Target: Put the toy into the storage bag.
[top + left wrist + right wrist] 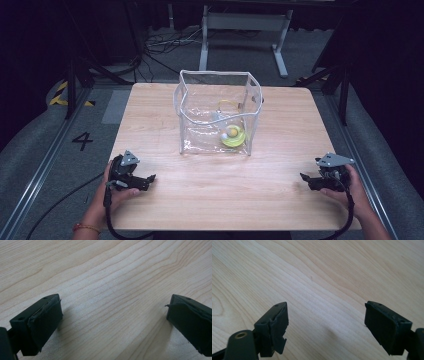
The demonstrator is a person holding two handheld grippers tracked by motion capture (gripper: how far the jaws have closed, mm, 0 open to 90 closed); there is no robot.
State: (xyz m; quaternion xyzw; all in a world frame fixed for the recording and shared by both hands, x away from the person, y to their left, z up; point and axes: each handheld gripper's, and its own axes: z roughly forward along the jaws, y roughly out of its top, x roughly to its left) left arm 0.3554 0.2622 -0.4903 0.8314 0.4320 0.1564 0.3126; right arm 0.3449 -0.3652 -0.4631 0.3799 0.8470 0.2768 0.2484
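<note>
on the left, my left gripper (pixel 150 180) sits low at the near edge of the wooden table (pixel 165 105), held in the person's left hand (pixel 107 192). in the left gripper view its jaws stand wide apart with nothing but bare wood grain between them, so it holds nothing. i judge it is parked here, well apart from the work, simply waiting to be sent forward.

moving to the middle, a clear plastic bag (pixel 200 95) with a white-trimmed rim stands upright on the table, mouth gaping upward. inside, on its floor toward the right side, lies a yellow-green object (pixel 234 138) with a small white ball (pixel 224 135) touching it; i cannot tell exactly what the yellow piece is. the stiff rim seems to be what keeps the mouth open for access from above.

on the right, my right gripper (pixel 304 177) rests near the table's right near corner in the person's right hand (pixel 347 187). its own view shows the jaws spread and empty over the wood. both tools are mirrored and equally far from the bag, which i read as a ready stance.
</note>
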